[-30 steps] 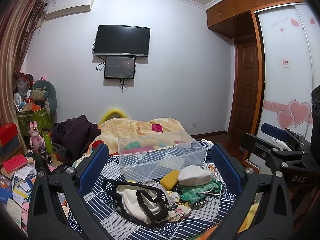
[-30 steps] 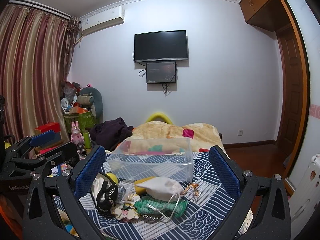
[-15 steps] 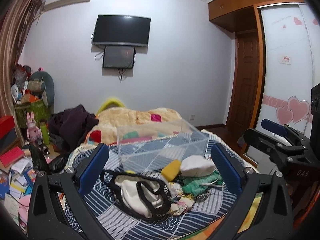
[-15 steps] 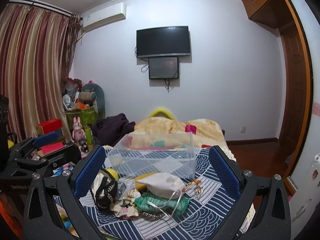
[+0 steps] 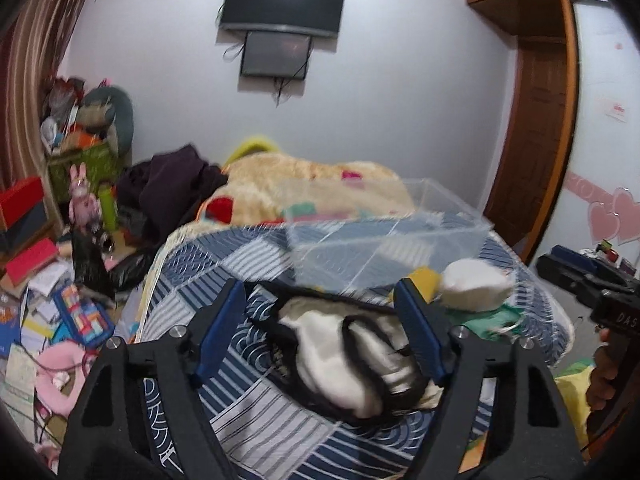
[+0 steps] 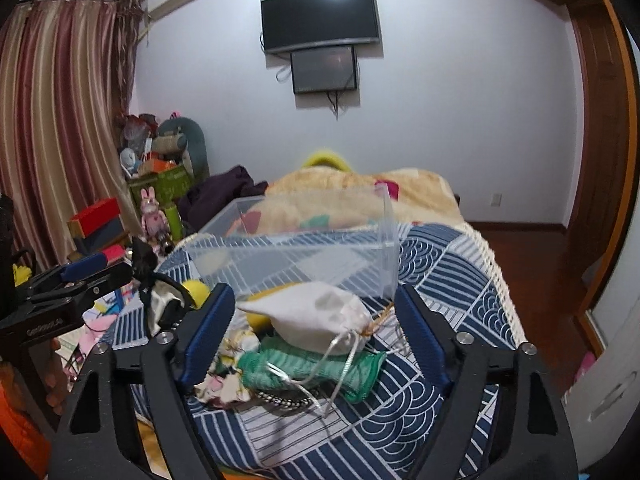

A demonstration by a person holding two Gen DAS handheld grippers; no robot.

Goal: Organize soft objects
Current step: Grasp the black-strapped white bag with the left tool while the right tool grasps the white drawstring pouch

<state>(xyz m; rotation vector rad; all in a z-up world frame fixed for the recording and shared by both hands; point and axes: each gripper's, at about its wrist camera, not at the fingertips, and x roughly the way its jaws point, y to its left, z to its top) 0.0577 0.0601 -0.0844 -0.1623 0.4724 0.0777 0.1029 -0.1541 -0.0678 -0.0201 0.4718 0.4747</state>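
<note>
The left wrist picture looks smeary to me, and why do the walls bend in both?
Left wrist view: motion blur smears the clear plastic box and white pouch, while the left gripper stays sharp. Right wrist view: crisper, the white pouch reads clearly. Both views: fisheye bending curves the door frame and curtains, and a ceiling light glares off the TV.

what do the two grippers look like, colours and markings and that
Both are matte black angular frames with cut-out slots and silver screws at the joints. The left gripper and right gripper each carry two long blue pads as fingers. Pale lettering, too blurred to read fully, marks their sides. No cables or sleeves show.
</note>
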